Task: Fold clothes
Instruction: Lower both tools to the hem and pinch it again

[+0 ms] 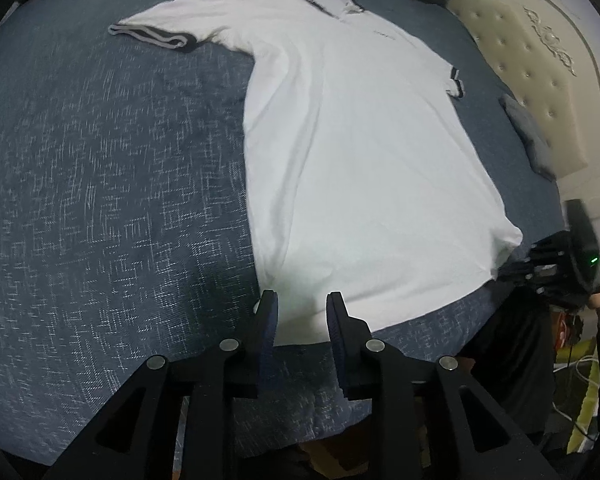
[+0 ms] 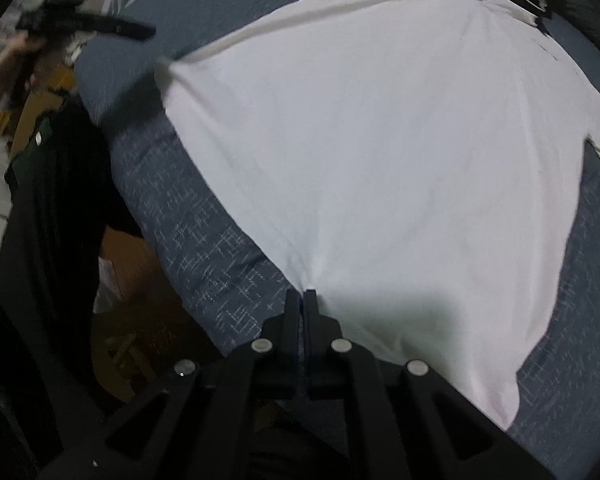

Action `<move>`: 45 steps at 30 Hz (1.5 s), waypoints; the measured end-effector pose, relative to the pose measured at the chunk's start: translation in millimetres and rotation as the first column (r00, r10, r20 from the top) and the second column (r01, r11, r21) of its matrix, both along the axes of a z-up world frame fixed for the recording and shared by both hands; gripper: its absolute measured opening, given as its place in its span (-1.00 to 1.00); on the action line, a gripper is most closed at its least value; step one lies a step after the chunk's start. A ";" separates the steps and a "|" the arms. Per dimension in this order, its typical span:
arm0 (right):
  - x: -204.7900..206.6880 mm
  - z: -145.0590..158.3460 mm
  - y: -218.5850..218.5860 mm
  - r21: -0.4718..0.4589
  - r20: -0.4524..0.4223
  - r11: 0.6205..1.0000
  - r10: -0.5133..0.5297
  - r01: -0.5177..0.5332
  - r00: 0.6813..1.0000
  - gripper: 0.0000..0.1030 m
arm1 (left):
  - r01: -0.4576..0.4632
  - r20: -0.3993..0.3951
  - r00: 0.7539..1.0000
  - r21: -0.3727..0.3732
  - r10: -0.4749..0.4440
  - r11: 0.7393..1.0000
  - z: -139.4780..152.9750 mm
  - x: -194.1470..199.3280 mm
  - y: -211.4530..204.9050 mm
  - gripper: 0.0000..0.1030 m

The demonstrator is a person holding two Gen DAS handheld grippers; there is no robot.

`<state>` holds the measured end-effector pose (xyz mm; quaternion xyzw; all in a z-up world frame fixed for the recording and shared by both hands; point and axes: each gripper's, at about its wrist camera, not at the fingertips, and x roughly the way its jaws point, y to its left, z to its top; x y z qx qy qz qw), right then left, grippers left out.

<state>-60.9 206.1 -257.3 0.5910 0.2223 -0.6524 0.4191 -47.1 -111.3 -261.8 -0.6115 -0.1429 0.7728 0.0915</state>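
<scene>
White shirt (image 1: 360, 152): left tool (image 1: 302, 300) apart over hem; right tool (image 2: 303, 294) clamped on hem corner.

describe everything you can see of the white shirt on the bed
The white shirt is a short-sleeved polo of soft knit-looking fabric, with a dark collar and dark-and-grey striped sleeve cuffs. It lies spread flat on the blue patterned bedcover, collar away from the person, one sleeve stretched out sideways. The right gripper is shut on its hem, which puckers there. The left gripper stands open over the other hem corner, pads not pressing.
</scene>
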 end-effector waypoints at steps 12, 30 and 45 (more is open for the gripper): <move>-65.9 13.1 120.6 -0.082 0.074 0.872 -0.478 0.483 0.875 -0.81 | -0.060 0.086 0.995 0.071 0.054 0.996 -41.8 -3.1 -20.4 -0.37; -55.1 -23.4 151.6 -0.020 0.160 0.830 -0.547 0.557 0.821 -0.83 | 0.001 0.107 0.994 0.099 -0.012 0.995 -48.6 0.3 -6.0 -0.86; -50.3 12.9 164.0 -0.094 0.175 0.820 -0.545 0.565 0.820 -0.93 | 0.040 0.078 0.996 0.074 -0.045 0.996 -12.2 13.2 -12.2 -0.87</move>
